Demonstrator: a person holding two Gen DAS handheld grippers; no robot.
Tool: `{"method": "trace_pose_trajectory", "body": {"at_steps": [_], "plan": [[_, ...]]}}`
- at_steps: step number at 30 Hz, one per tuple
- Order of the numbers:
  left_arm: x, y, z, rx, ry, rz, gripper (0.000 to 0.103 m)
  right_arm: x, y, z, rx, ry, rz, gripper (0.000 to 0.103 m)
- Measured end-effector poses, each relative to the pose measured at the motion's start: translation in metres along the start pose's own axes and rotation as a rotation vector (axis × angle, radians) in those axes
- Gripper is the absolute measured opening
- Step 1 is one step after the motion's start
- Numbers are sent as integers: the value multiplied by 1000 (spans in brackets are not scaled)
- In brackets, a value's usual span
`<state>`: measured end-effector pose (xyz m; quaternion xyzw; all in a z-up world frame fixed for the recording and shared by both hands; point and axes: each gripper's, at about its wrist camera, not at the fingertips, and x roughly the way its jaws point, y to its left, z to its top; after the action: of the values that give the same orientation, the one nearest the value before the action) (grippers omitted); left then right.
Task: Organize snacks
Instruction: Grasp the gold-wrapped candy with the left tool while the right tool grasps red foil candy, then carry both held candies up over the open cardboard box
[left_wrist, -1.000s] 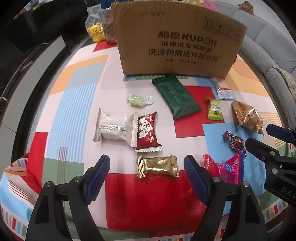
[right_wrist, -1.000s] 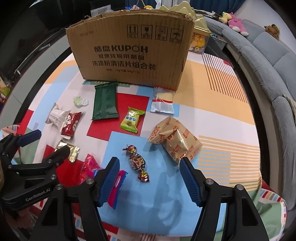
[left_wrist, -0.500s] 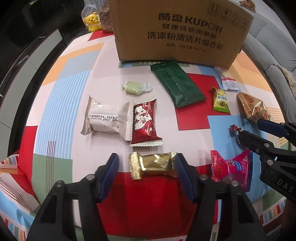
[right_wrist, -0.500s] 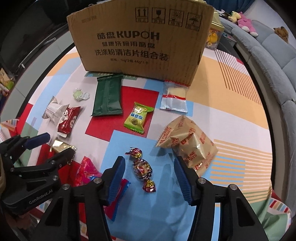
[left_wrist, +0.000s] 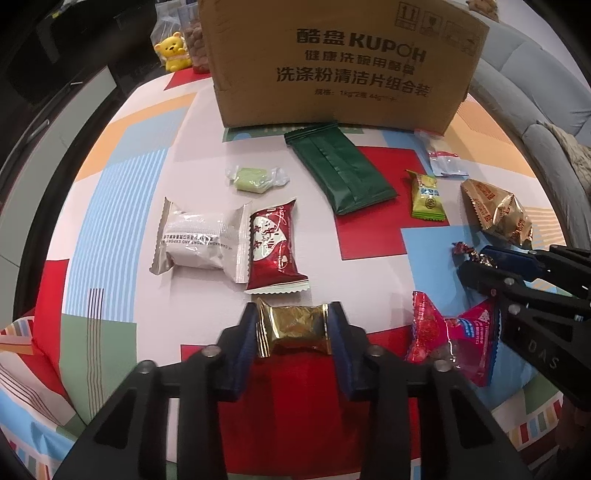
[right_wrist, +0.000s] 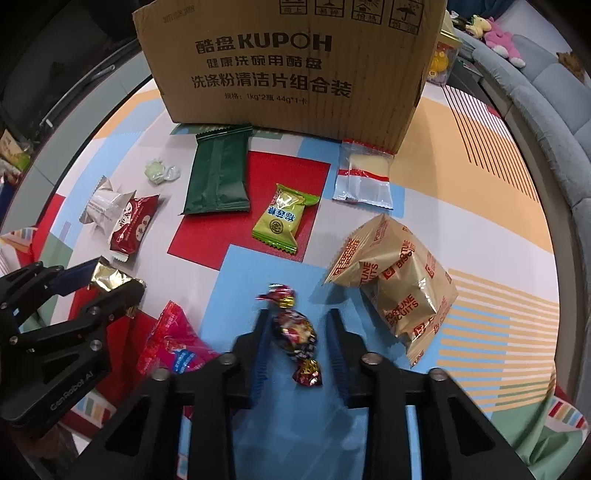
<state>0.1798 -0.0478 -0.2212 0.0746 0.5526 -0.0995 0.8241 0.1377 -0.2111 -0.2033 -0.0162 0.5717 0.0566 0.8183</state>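
A gold foil candy (left_wrist: 295, 328) lies on the patterned tablecloth (left_wrist: 122, 206). My left gripper (left_wrist: 293, 325) is closing on it, and its blue pads (left_wrist: 249, 332) press on both wrapper ends; from the right wrist view this gripper (right_wrist: 114, 280) clasps the gold candy (right_wrist: 110, 277). A dark twist-wrapped candy (right_wrist: 295, 332) sits between the fingers of my right gripper (right_wrist: 298, 325), which has closed around it; in the left wrist view that gripper (left_wrist: 476, 264) pinches the candy (left_wrist: 463, 251). A brown cardboard box (left_wrist: 351, 66) stands at the back.
Loose snacks lie around: a white packet (left_wrist: 199, 240), a red packet (left_wrist: 271, 247), a pale green candy (left_wrist: 255, 179), a dark green packet (left_wrist: 343, 173), a yellow-green candy (right_wrist: 282, 218), a fortune biscuit bag (right_wrist: 399, 280), a clear sachet (right_wrist: 364, 177), a pink packet (left_wrist: 450, 339). A grey sofa (right_wrist: 546, 92) curves along the right.
Both grippers have come down towards the cloth and narrowed from wide open. The left now clamps the gold candy; the right has drawn in around the dark twist candy.
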Motion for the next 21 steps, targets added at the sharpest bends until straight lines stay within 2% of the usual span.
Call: {"method": "trace_pose_trajectory", "body": {"at_steps": [4,21], "plan": [[-4,-2,-1,-1,-2,6,30,-1,-2,-1,15,-3,1,23],[-46,-3,1,8,-79,36,29,-45,-3,7,21,-104,-6,23]]}}
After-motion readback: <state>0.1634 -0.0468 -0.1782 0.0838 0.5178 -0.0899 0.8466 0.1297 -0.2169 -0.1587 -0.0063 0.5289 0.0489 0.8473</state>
